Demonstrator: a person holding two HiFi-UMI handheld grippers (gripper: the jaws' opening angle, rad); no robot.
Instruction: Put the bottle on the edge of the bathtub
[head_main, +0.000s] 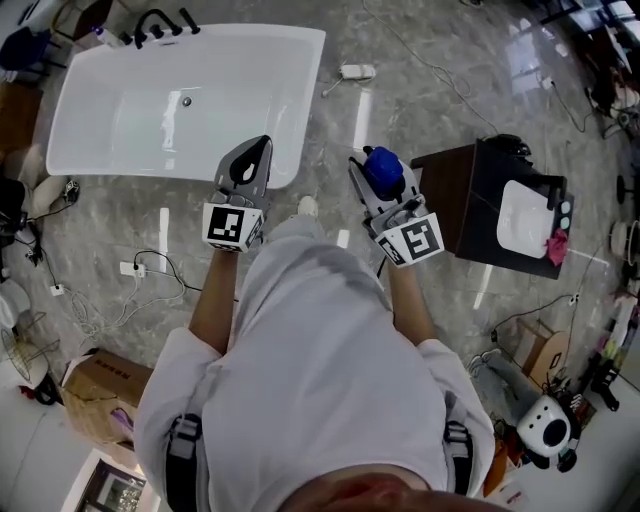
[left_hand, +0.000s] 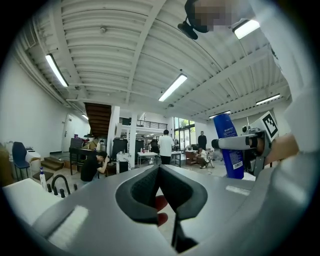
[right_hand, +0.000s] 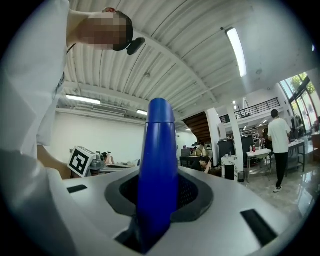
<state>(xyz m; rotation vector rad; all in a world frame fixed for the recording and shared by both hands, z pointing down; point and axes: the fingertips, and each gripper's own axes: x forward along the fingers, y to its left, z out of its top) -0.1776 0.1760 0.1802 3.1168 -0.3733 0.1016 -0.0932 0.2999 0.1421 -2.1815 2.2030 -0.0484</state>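
Bottle in our right grip, tub just ahead

Our right gripper (head_main: 378, 188) is clamped on the blue bottle (head_main: 383, 168), which stands upright between its jaws, cap up. Beside it, our left gripper (head_main: 246, 166) has its jaws pressed together on nothing. The white bathtub (head_main: 300, 100) lies straight ahead of the left gripper and ahead-left of the right one, well clear of the bottle.

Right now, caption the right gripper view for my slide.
Right hand-held gripper clamps an upright blue bottle, open hall beyond.

Overhead head view, level gripper views, sharing bottle (head_main: 383, 170)
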